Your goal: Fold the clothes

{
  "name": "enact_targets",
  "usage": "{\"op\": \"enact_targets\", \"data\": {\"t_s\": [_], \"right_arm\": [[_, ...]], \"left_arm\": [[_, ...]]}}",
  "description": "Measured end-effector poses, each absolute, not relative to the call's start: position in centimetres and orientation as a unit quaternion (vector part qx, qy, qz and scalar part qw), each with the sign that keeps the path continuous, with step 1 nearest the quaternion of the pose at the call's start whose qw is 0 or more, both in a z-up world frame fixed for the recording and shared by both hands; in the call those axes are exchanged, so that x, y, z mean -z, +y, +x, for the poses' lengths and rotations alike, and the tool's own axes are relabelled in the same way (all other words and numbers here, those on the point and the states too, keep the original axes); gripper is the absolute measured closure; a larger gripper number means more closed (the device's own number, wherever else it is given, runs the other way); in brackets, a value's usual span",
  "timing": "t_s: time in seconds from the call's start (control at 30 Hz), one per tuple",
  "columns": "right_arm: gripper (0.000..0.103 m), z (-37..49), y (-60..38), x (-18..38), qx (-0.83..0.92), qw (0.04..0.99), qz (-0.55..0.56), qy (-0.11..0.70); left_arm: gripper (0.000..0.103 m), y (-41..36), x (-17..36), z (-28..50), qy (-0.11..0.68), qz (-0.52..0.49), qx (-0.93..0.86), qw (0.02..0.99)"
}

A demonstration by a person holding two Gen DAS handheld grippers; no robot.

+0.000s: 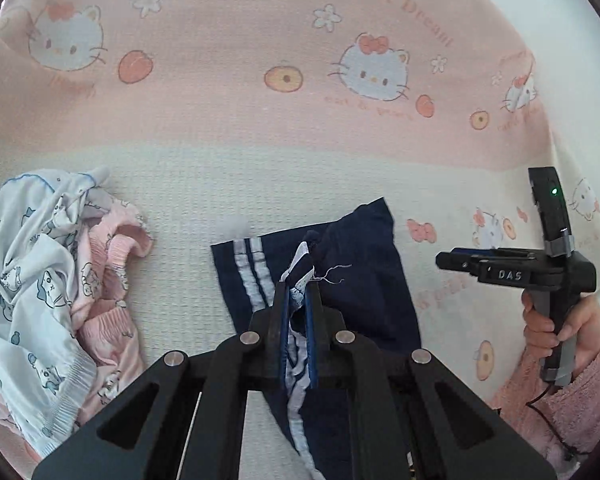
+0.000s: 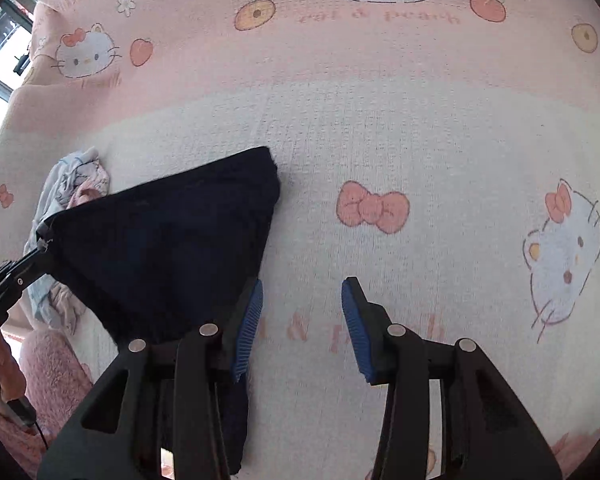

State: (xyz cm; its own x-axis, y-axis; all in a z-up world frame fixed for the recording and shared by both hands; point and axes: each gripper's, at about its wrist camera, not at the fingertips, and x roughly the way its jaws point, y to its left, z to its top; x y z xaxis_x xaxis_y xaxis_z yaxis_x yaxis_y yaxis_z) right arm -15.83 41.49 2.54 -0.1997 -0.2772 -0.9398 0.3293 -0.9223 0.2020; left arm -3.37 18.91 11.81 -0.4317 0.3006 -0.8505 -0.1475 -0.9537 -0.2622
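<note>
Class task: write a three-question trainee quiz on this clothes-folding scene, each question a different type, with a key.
1. True or false: the right gripper is clamped on cloth.
2. What does the left gripper hold?
A) pink garment
B) navy garment
C) nothing
3. Fill in: the pile of unfolded clothes lies to the ___ of the navy garment in the left wrist view.

Key: 1 false, its jaws stand open; 2 B; 3 left.

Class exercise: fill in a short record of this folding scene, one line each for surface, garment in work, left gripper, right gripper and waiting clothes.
surface: pink and white cat-print blanket
garment in work: navy shorts with white stripes
left gripper: shut on the shorts' edge, lifting it
right gripper: open, holding nothing, beside the shorts
waiting clothes: crumpled pile, light blue and pink, apart from the shorts
</note>
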Motion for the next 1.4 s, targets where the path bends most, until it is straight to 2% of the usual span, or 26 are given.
{"op": "enact_targets", "data": {"t_s": [0.23, 0.63, 0.7, 1.0, 1.03, 1.2, 1.33, 1.4], "right_arm": [[0.06, -15.7, 41.4, -2.6, 0.774, 0.197, 0.602, 0.022], [0.06, -15.6, 41.4, -2.6, 0.773, 0.2, 0.602, 0.022], [0.062, -15.5, 41.3, -2.6, 0.773, 0.2, 0.602, 0.023], [0.061, -15.4, 41.3, -2.6, 0.773, 0.202, 0.602, 0.023], [0.061, -15.4, 41.3, -2.6, 0.773, 0.202, 0.602, 0.023], [0.06, -15.3, 41.2, -2.7, 0.772, 0.203, 0.602, 0.023], [0.06, -15.3, 41.2, -2.7, 0.772, 0.204, 0.602, 0.023], [0.06, -15.3, 41.2, -2.7, 0.772, 0.204, 0.602, 0.023]], "left_arm": [[0.095, 15.6, -6.5, -5.4, -0.093, -0.571, -0.811, 0.089], [0.095, 15.9, -6.3, -6.2, -0.09, -0.56, -0.817, 0.107], [0.095, 16.0, -6.4, -6.6, -0.084, -0.557, -0.82, 0.105], [0.093, 16.1, -3.5, -9.2, -0.076, -0.591, -0.797, 0.099], [0.09, 15.9, -3.5, -9.2, -0.086, -0.59, -0.796, 0.099], [0.089, 14.5, -4.9, -8.3, -0.125, -0.556, -0.817, 0.089], [0.089, 13.8, -7.0, -7.3, -0.095, -0.518, -0.85, 0.017], [0.089, 14.0, -7.6, -7.0, -0.089, -0.509, -0.856, 0.019]]}}
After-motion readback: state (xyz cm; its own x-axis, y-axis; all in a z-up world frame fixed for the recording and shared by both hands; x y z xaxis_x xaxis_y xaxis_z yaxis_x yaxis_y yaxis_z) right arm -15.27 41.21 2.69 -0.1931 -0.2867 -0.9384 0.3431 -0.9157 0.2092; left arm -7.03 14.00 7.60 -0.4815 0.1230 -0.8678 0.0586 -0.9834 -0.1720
